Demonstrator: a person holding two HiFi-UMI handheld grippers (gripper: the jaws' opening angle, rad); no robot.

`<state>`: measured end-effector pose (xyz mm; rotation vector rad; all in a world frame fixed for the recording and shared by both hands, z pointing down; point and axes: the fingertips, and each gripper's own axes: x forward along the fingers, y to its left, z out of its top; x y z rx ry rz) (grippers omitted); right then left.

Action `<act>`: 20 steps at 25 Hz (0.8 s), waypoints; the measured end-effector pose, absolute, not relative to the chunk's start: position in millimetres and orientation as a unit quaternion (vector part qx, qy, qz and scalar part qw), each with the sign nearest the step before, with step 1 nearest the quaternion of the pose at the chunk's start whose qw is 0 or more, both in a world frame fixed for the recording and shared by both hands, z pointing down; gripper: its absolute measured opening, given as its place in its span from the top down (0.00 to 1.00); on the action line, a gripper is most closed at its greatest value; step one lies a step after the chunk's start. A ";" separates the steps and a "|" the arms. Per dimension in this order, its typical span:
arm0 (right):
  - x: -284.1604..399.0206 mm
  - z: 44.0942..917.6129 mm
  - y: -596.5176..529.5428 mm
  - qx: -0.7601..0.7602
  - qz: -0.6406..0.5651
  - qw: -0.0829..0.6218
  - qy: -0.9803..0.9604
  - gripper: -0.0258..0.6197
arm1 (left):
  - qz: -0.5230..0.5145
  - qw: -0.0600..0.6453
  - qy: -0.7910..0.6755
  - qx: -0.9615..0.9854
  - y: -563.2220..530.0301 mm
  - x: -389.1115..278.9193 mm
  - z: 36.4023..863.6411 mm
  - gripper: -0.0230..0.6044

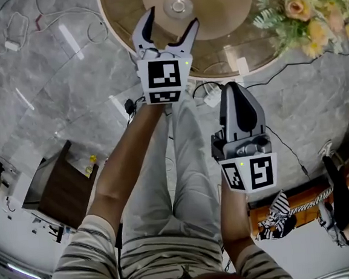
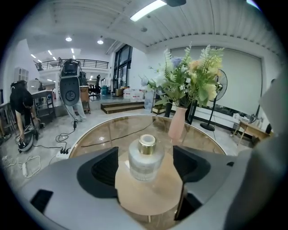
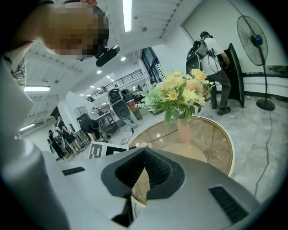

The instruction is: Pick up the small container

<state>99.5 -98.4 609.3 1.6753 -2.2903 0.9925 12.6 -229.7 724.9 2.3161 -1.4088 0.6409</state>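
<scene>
The small container (image 2: 144, 158) is a clear ribbed glass jar with a gold cap. It stands upright on a round wooden disc (image 2: 150, 197) on the glass table (image 2: 101, 134). In the head view the container (image 1: 178, 7) shows just beyond my left gripper (image 1: 173, 17), which is open. Seen along the jaws, the jar lines up in the gap between the two dark pads (image 2: 103, 170), and neither touches it. My right gripper (image 1: 235, 88) hangs lower and nearer, off the table's edge, shut and holding nothing.
A pink vase (image 2: 177, 122) of flowers (image 1: 300, 9) stands on the table behind the container. Cables and a power strip (image 1: 129, 106) lie on the marble floor. A dark cabinet (image 1: 60, 188) is at the left, and a standing fan (image 2: 220, 85) lies beyond the table.
</scene>
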 end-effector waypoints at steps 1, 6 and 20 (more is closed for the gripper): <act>101.0 610.1 -98.6 0.558 0.329 0.068 -0.759 0.95 | 0.229 0.175 -0.497 0.818 -231.9 13.8 727.9 0.37; 103.2 612.6 -100.3 0.556 0.331 0.063 -0.760 0.95 | 0.235 0.171 -0.496 0.818 -245.6 17.7 739.8 0.33; 114.2 618.5 -99.8 0.555 0.325 0.082 -0.761 0.95 | 0.270 0.162 -0.502 0.806 -270.4 30.7 780.5 0.35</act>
